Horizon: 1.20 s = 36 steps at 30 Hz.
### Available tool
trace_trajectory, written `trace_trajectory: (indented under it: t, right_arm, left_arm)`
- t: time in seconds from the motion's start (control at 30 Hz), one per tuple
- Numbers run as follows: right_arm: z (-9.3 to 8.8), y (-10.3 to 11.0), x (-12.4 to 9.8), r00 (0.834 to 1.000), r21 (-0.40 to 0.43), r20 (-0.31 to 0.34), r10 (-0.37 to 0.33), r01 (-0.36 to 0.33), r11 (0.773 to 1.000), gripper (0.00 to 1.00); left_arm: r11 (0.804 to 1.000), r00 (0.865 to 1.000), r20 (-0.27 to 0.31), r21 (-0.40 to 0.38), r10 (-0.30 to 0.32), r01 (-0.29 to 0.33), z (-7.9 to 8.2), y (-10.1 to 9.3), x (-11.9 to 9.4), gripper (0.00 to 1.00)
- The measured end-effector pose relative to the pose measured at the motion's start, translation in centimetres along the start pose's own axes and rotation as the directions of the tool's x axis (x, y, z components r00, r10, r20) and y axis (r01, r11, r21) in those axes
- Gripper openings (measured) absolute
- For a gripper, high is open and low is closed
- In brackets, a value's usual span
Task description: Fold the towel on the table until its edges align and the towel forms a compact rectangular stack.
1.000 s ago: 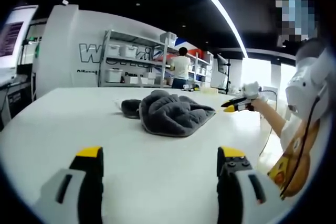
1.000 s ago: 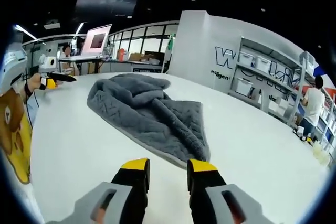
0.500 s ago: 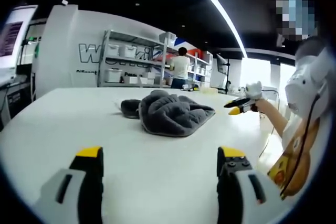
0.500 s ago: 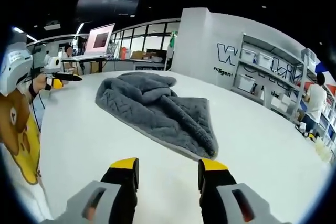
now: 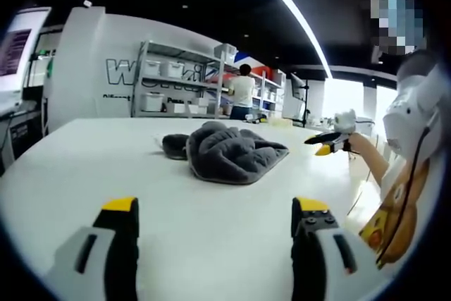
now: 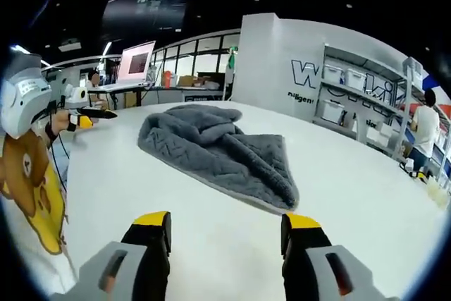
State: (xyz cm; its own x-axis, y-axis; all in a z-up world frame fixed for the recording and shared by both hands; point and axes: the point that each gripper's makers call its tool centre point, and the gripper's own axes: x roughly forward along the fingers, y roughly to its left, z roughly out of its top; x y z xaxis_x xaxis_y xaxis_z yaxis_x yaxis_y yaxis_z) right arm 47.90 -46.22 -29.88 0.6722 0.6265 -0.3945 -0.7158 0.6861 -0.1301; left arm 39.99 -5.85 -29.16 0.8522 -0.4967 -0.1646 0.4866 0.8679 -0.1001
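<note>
Currently grey towel (image 6: pixel 218 149) crumpled on table (image 6: pixel 366 195); left claw (image 5: pixel 215 211), right claw (image 6: pixel 225 222) both wide open, empty.

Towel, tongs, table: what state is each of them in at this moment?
Towel: crumpled in a loose heap, not folded, untouched.
Left tongs: open, holding nothing, short of the towel.
Right tongs: open, holding nothing, just short of the towel's near corner.
Table: white, bearing the towel.

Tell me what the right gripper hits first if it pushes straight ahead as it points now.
Probably the near corner of the gray towel. The right gripper is open over bare white table, and the towel's edge lies just ahead between its jaws. Depth is hard to judge; if angled downward, it could meet the table first.
</note>
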Motion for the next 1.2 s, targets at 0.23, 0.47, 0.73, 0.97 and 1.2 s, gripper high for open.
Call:
trace_trajectory:
  t: [0.23, 0.47, 0.73, 0.97, 1.2]
  right_arm:
    - [-0.3, 0.3, -0.3, 1.0, 0.005, -0.006, -0.005, 0.005, 1.0, 0.73]
    - [-0.7, 0.8, -0.3, 1.0, 0.014, -0.021, 0.007, -0.006, 1.0, 0.83]
    - [-1.4, 0.7, -0.4, 0.999, 0.036, -0.035, 0.003, -0.002, 0.999, 0.9]
    - [-1.3, 0.8, -0.5, 1.0, 0.037, -0.026, 0.008, -0.007, 0.999, 0.96]
    - [-1.6, 1.0, -0.6, 0.999, 0.044, -0.033, 0.016, -0.015, 0.999, 0.99]
  left_arm:
    - [1.0, 1.0, -0.002, -0.001, 0.008, -0.008, -0.1, 0.2, -0.2, 0.94]
    - [1.0, 1.0, -0.003, -0.004, 0.013, -0.013, -0.2, 0.4, -0.2, 0.94]
    - [1.0, 1.0, -0.006, -0.007, 0.019, -0.019, -0.3, 0.5, -0.3, 0.94]
    - [1.0, 1.0, -0.005, -0.007, 0.02, -0.02, -0.3, 0.4, -0.4, 0.94]
    - [1.0, 1.0, -0.008, -0.006, 0.022, -0.022, -0.4, 0.4, -0.4, 0.94]
